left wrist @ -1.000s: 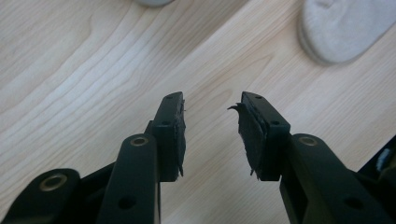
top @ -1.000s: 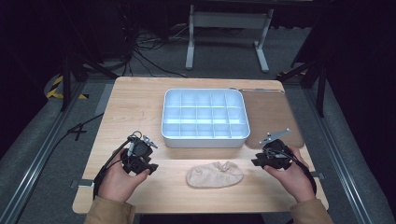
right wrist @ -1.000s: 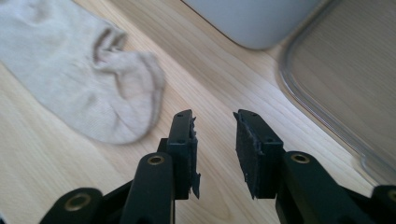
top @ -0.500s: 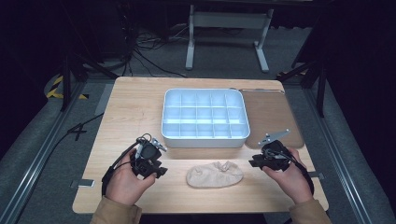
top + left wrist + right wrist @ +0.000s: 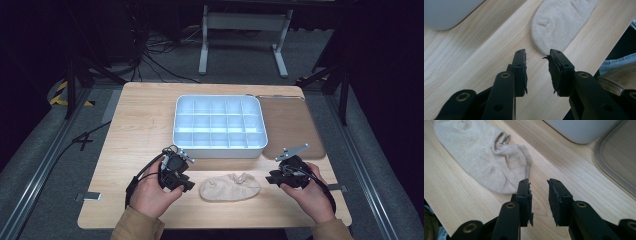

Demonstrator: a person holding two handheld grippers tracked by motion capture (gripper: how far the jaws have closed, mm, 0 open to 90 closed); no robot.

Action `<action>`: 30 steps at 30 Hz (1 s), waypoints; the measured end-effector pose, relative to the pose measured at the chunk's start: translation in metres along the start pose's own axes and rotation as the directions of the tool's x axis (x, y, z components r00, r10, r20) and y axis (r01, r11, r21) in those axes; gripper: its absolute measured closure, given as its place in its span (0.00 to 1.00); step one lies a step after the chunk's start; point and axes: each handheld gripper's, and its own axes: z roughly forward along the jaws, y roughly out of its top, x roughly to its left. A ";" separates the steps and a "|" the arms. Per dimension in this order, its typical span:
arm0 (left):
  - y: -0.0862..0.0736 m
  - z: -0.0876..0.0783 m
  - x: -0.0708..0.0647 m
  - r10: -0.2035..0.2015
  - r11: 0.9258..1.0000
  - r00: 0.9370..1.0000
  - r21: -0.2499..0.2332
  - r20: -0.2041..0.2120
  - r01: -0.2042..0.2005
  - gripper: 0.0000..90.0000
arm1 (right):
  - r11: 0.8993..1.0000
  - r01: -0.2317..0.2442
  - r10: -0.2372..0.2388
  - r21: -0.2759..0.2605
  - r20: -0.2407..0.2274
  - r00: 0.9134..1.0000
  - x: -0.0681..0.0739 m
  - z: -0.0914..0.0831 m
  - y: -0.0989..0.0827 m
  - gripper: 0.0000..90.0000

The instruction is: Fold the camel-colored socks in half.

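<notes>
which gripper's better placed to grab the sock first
Probably the left gripper: its open jaws point at the sock's rounded toe end, one tip right at the edge. The right gripper, also open, sits beside the cuff end with bare table between its jaws. It's close, though.

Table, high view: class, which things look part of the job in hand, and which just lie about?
Likely in the job: sock; left gripper and right gripper, both open beside it; divided tray.
Lying about: brown lid; floor cables.

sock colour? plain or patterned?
Plain beige sock, with a fine ribbed knit and no printed pattern. It shows best in the right gripper view.
</notes>
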 end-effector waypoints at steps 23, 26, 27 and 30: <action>0.002 0.057 0.001 -0.146 0.989 0.989 -0.007 0.024 0.146 0.72 | 1.000 0.023 -0.022 0.011 -0.038 0.999 0.013 0.012 -0.001 0.82; 0.003 0.061 0.000 -0.146 0.989 0.989 0.005 0.026 0.146 0.71 | 1.000 0.027 -0.027 0.014 -0.035 0.999 0.014 0.014 0.000 0.81; 0.003 0.062 -0.001 -0.146 0.989 0.989 0.008 0.028 0.146 0.71 | 0.999 0.029 -0.028 0.016 -0.035 0.999 0.015 0.014 0.000 0.81; 0.004 0.065 -0.004 -0.134 0.991 0.991 0.023 0.019 0.134 0.70 | 0.999 0.033 -0.032 0.020 -0.036 0.999 0.016 0.016 0.000 0.81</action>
